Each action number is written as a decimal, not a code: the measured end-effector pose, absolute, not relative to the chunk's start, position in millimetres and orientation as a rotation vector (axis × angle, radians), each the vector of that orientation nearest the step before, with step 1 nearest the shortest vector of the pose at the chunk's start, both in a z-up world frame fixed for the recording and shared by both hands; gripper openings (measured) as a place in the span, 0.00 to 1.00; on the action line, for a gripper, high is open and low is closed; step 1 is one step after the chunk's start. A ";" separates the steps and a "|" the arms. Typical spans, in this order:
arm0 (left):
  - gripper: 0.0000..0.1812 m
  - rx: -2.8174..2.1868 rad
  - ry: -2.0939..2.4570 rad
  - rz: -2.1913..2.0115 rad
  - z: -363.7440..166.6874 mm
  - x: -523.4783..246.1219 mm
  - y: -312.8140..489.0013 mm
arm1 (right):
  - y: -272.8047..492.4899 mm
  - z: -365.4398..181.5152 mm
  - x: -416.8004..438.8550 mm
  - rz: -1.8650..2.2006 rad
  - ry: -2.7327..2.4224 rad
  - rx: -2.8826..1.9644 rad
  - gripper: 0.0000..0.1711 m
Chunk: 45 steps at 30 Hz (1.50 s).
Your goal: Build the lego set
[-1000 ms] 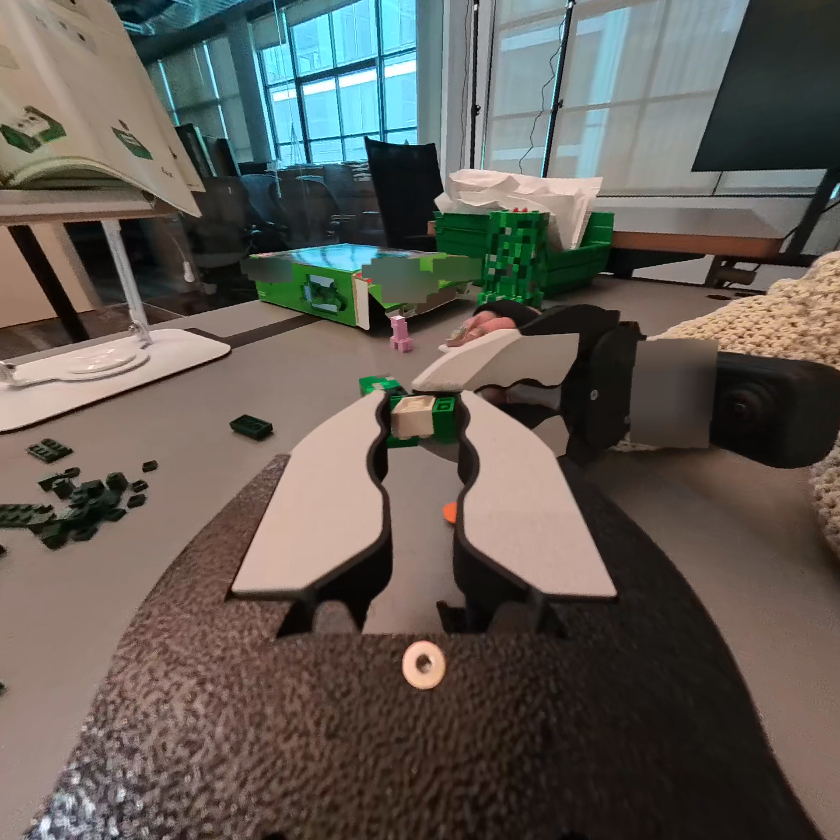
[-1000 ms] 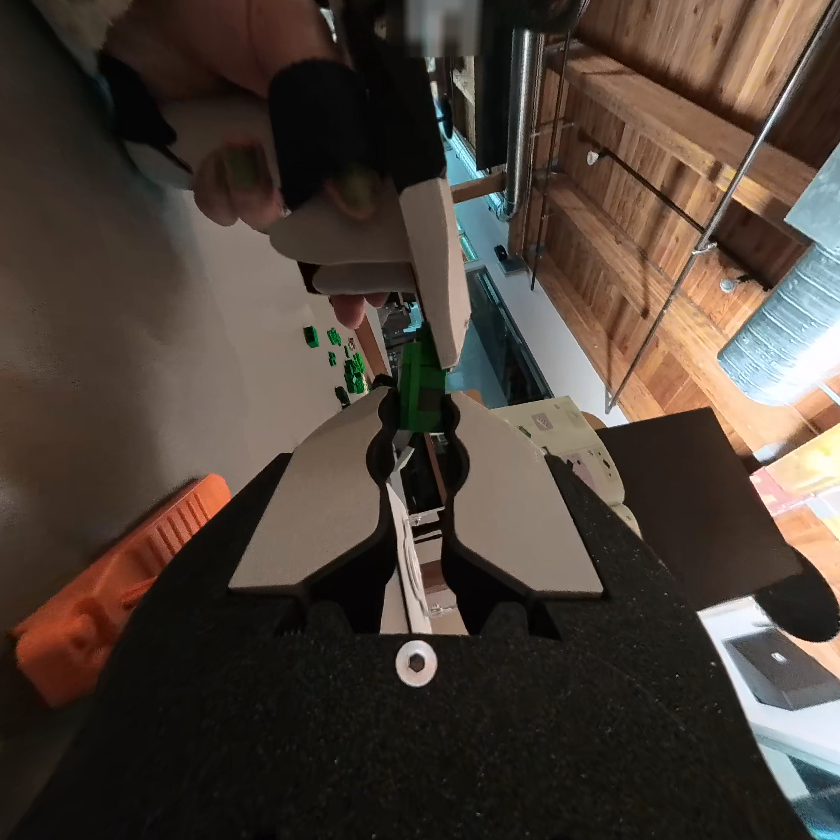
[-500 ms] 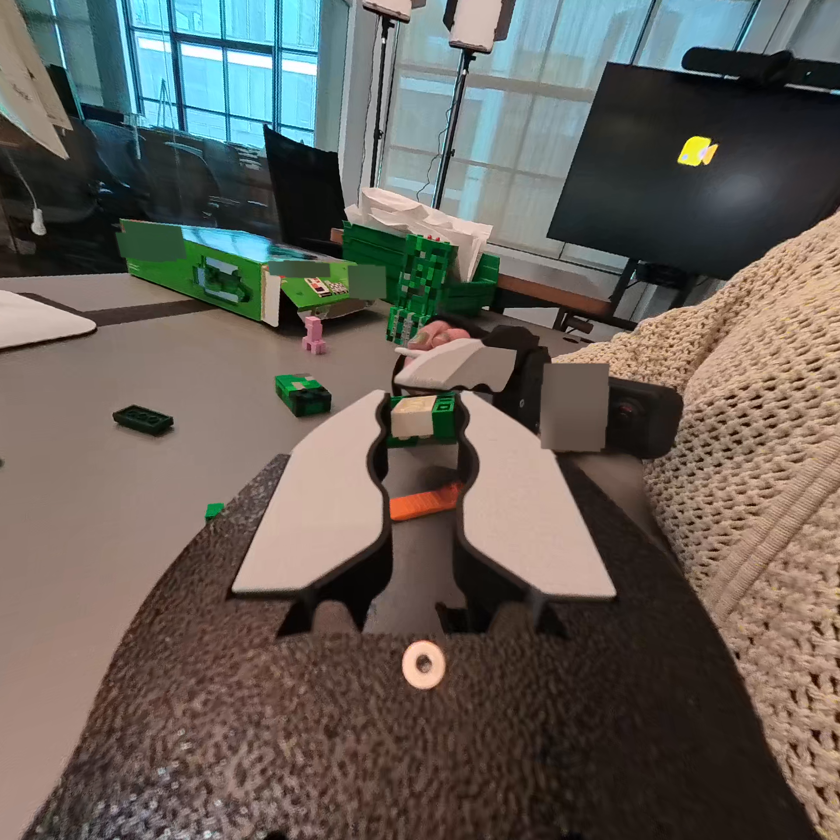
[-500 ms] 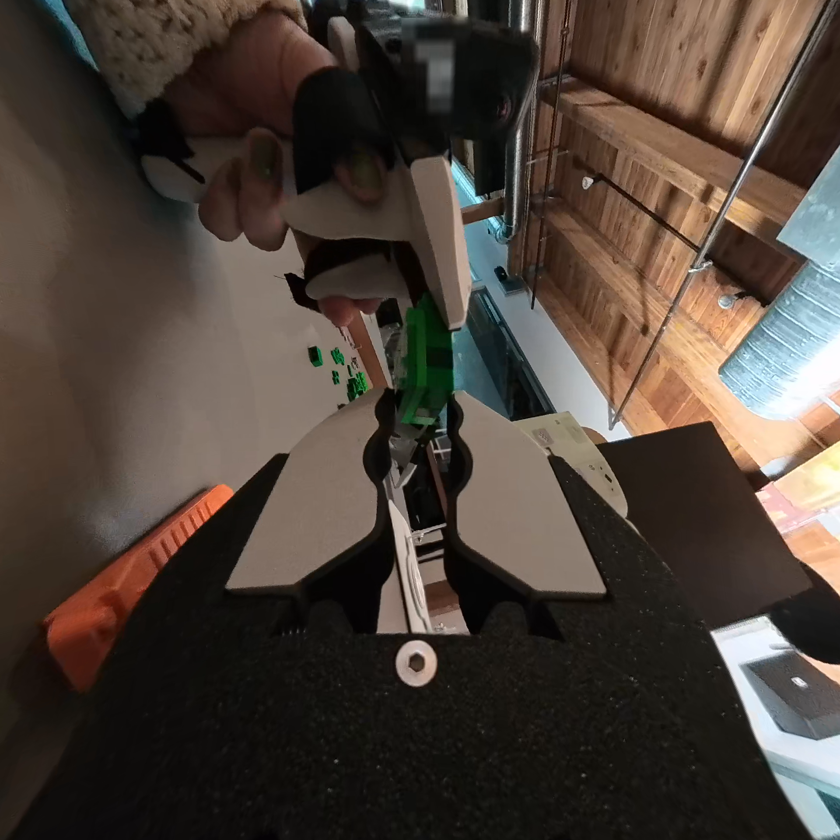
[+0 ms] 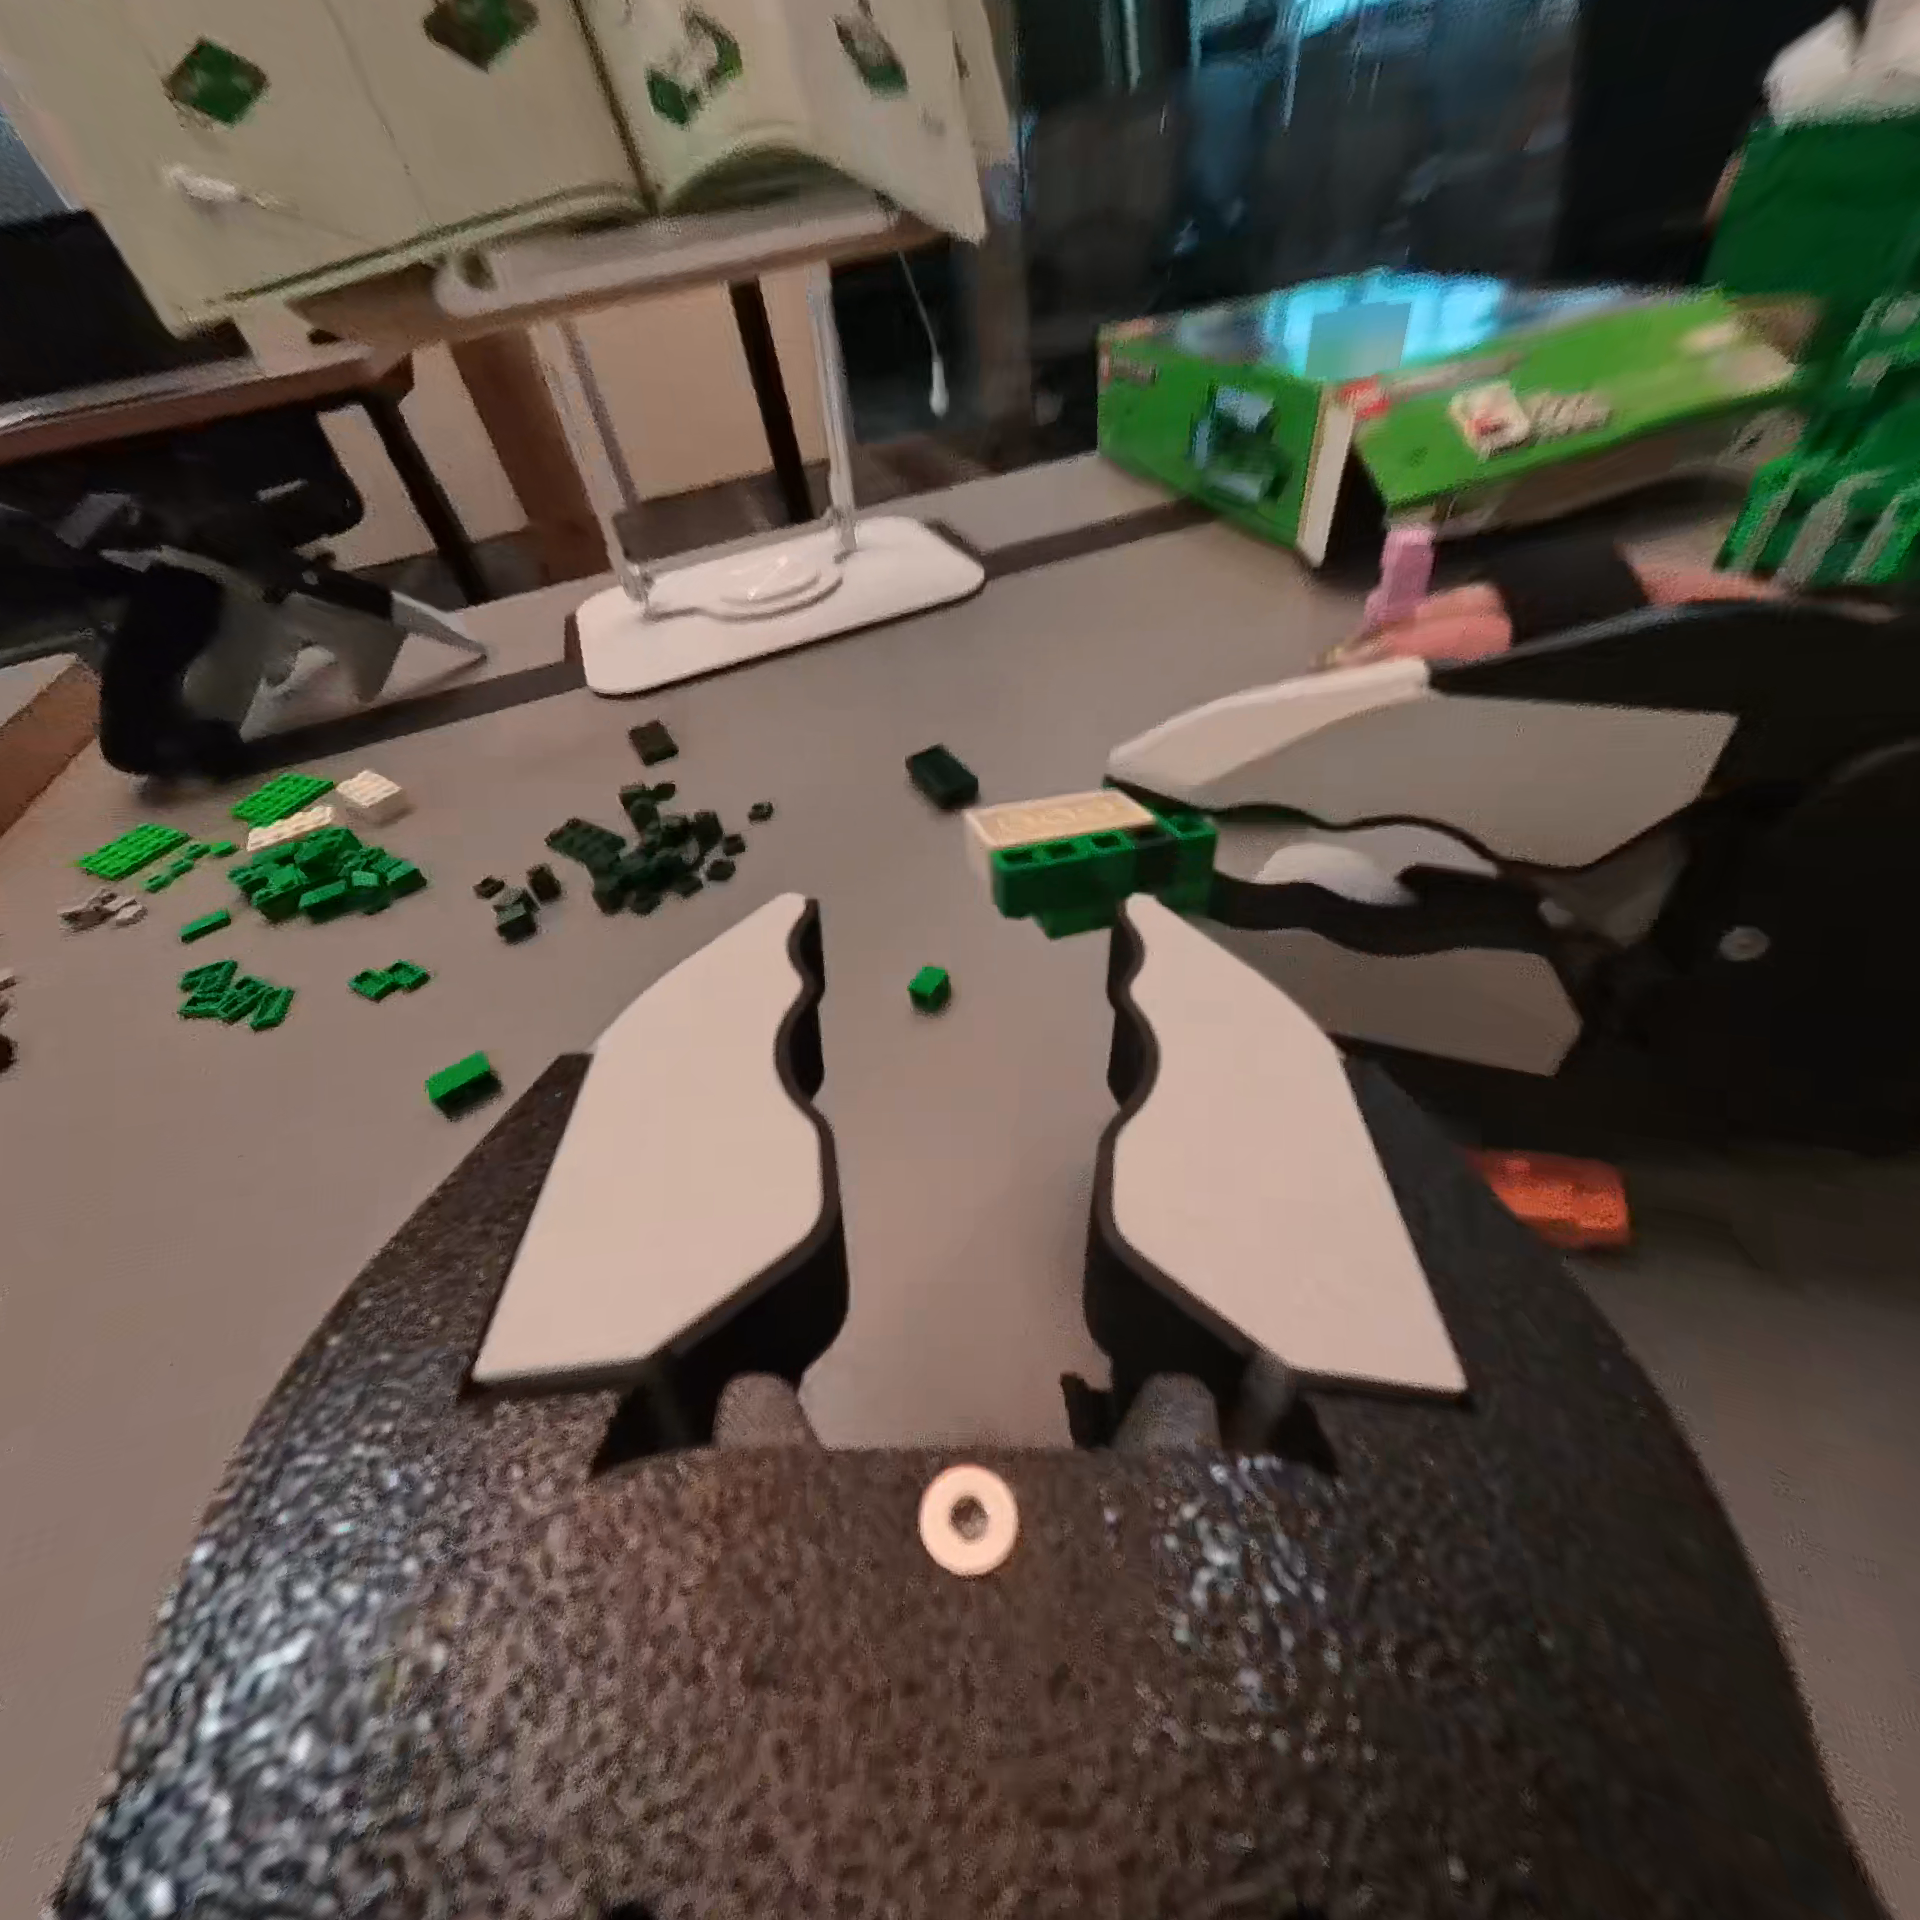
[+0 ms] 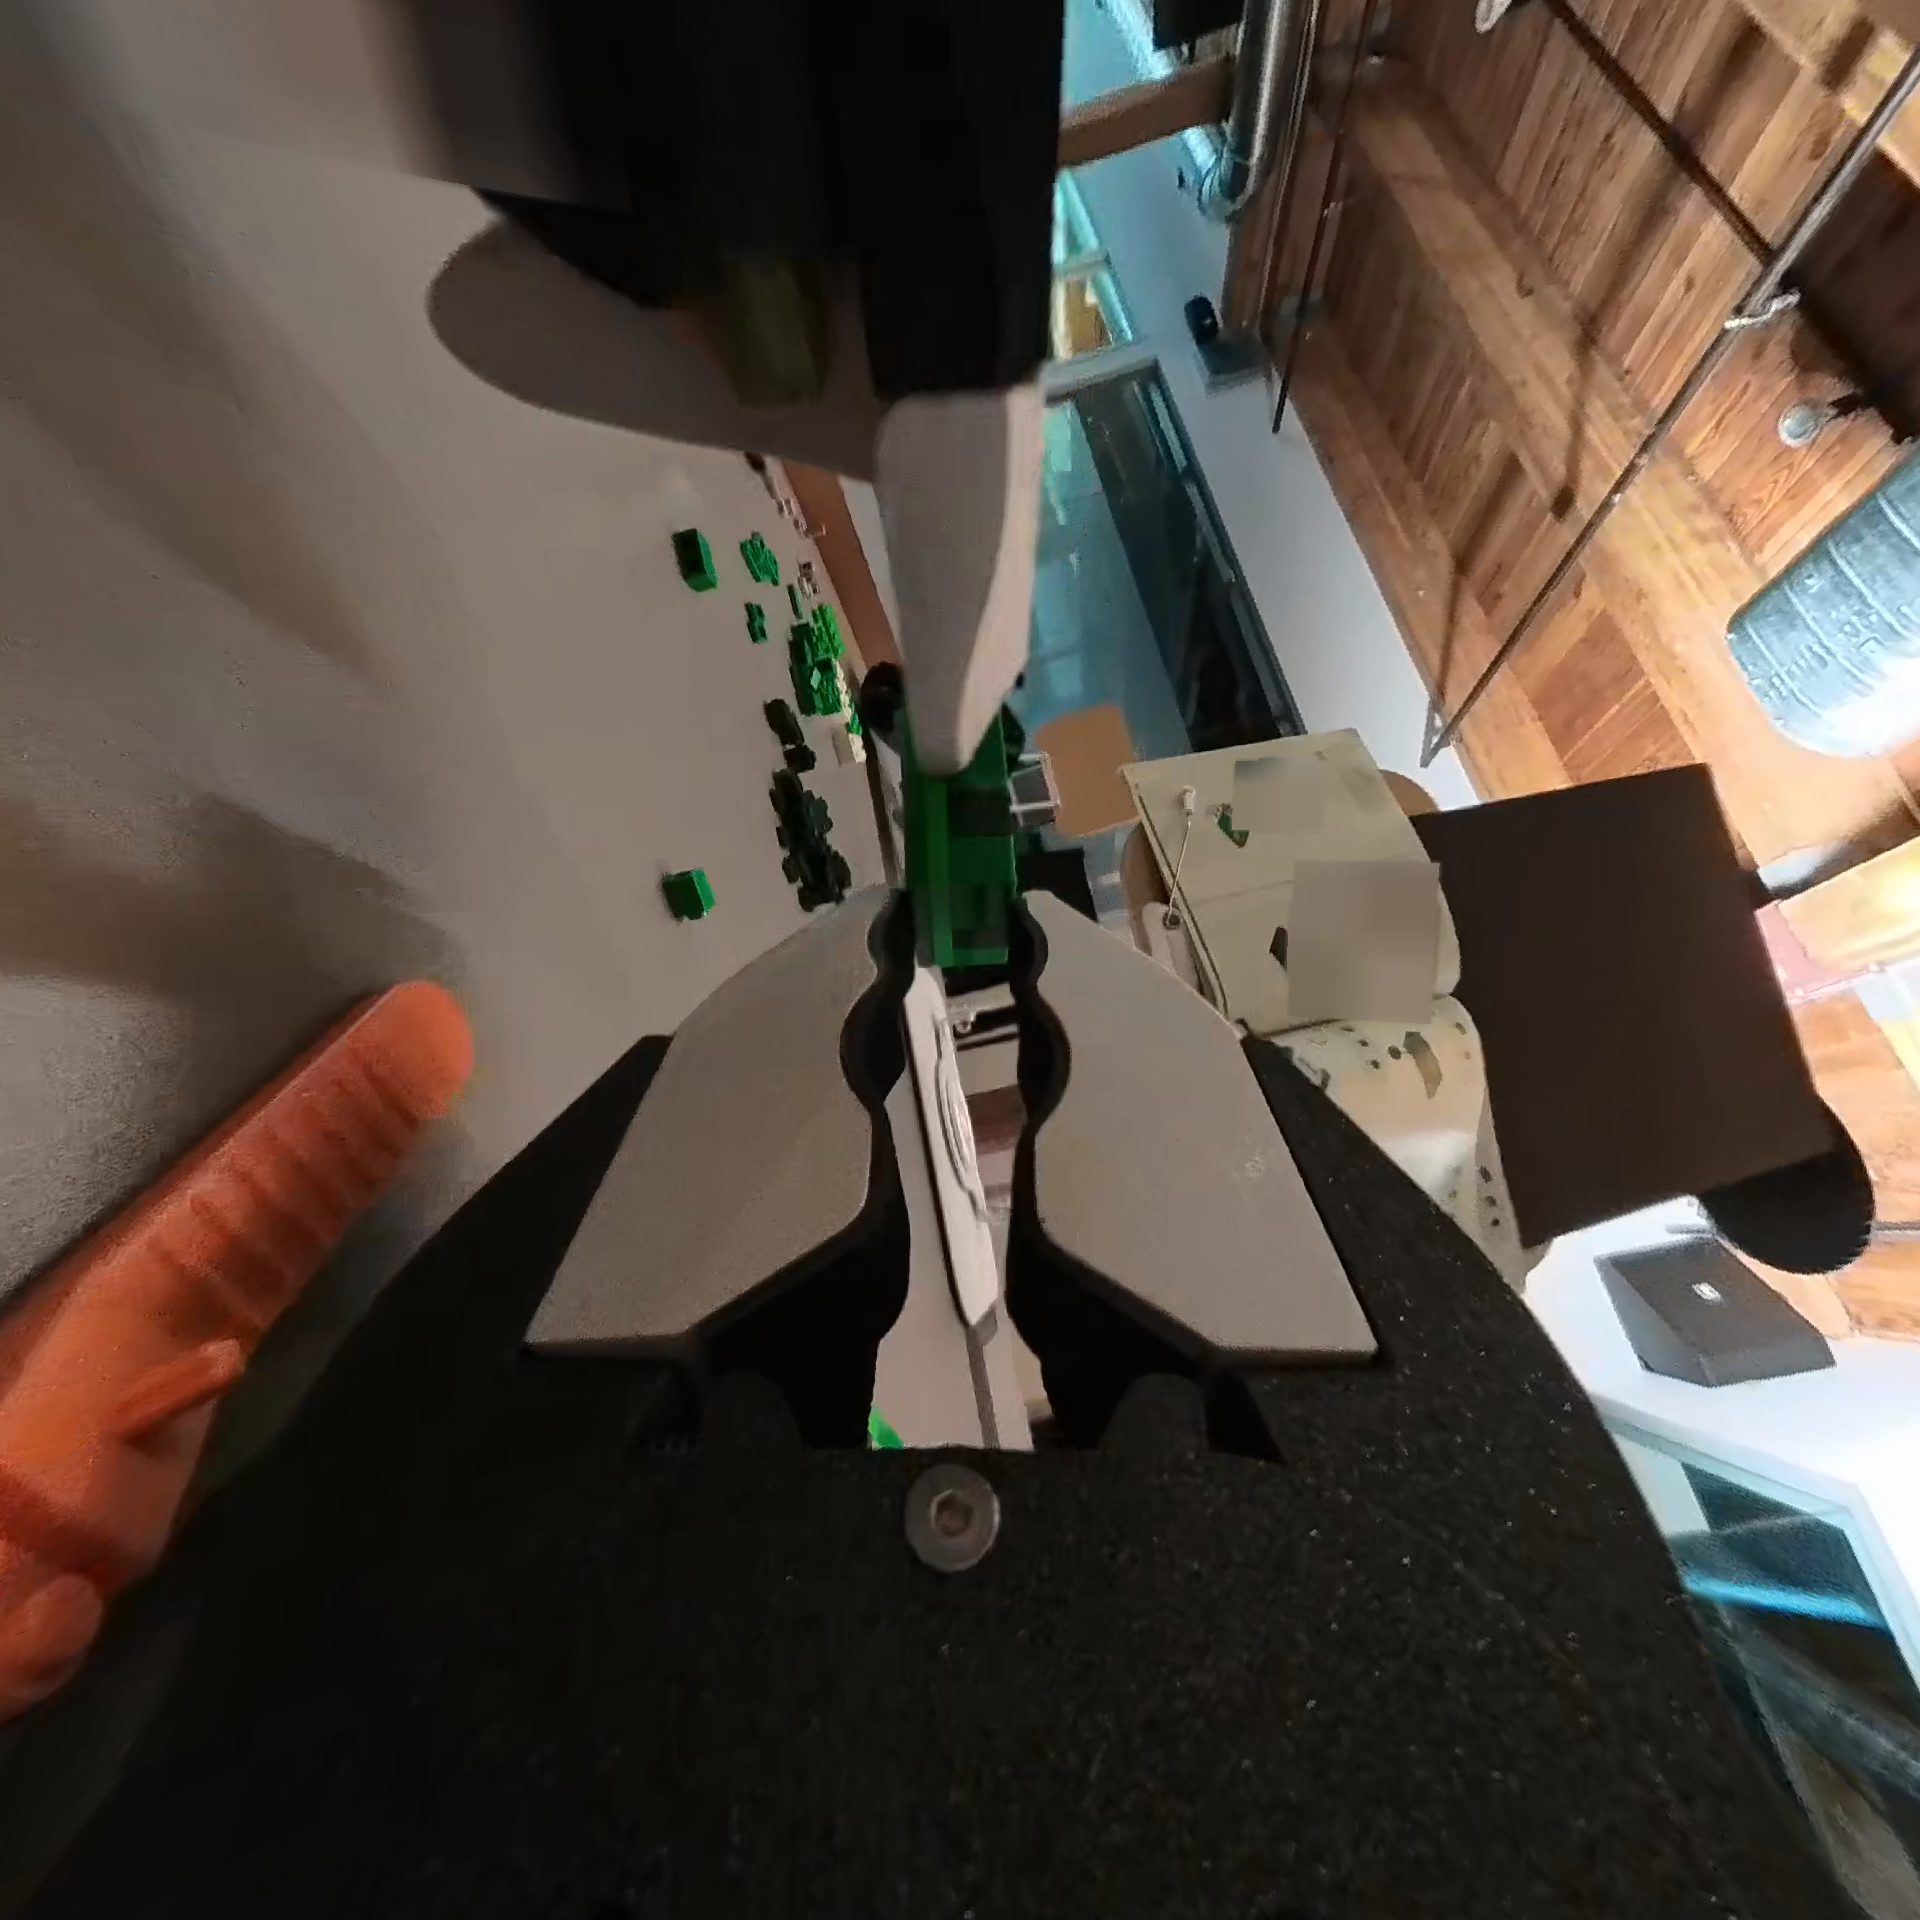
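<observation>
A small green assembly with a white top (image 5: 1091, 857) is held above the grey table (image 5: 208, 1247) by my right gripper (image 5: 1195, 842), which reaches in from the right in the left wrist view. In the right wrist view my right gripper (image 6: 961, 914) is shut on the green assembly (image 6: 961, 883). My left gripper (image 5: 966, 920) is open and empty, its right fingertip just below and beside the assembly. One of its fingers (image 6: 956, 603) shows in the right wrist view, touching or just in front of the assembly.
Loose dark green pieces (image 5: 655, 842) and bright green pieces (image 5: 312, 878) lie at the left. A small green brick (image 5: 928, 987) lies between my left fingers. An instruction booklet (image 5: 520, 135) on a stand, a green box (image 5: 1455, 405), and an orange separator (image 5: 1548, 1195) are nearby.
My left gripper has opened, let go of the assembly and swung to face left over the loose pieces. The right gripper keeps hold of the assembly.
</observation>
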<state>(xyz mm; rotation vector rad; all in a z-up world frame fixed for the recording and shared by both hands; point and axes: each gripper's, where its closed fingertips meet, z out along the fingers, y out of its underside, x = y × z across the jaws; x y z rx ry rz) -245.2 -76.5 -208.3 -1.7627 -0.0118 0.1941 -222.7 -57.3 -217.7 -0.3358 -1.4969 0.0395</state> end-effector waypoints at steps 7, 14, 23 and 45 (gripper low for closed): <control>0.40 -1.813 -0.064 0.180 -212.4 -232.9 -66.9 | -53.4 -217.5 -222.1 -0.021 -1.494 -0.342 0.10; 0.39 -1.792 -0.098 0.266 -215.6 -240.0 -53.1 | -49.6 -216.4 -223.6 -0.106 -1.482 -0.351 0.10; 0.30 -1.739 -0.022 0.396 -210.5 -239.1 -48.5 | -40.4 -215.3 -228.0 -0.176 -1.468 -0.352 0.10; 0.25 -1.585 0.201 0.508 -187.0 -255.4 -65.5 | -20.6 -202.9 -216.6 -0.031 -1.411 -0.466 0.14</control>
